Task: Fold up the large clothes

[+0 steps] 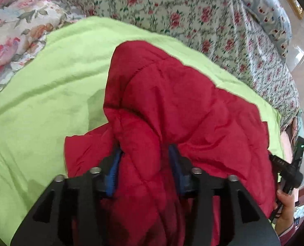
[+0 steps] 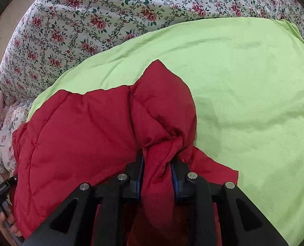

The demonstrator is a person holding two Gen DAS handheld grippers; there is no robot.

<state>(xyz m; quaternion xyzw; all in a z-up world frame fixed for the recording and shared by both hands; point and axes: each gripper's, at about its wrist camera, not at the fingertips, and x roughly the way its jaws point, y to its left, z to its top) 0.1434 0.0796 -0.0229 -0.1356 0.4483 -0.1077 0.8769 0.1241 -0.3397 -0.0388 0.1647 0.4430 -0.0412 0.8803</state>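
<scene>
Currently: red quilted jacket [image 1: 172,106], folded over, on green sheet [image 1: 49,94] near its front edge. My left gripper [image 1: 145,164] half-wide around fabric; right gripper [image 2: 158,170] narrower, fabric bunched between. Step: releasing. Next, I judge: withdraw, smooth.

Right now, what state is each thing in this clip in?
Red quilted jacket: bunched, folded over itself, lying on the green sheet.
Green sheet: spread out, lightly creased, over the floral bedcover.
Floral bedcover: laid flat.
Left gripper: jaws parted, jacket fabric between them.
Right gripper: jaws close around a jacket fold.
</scene>
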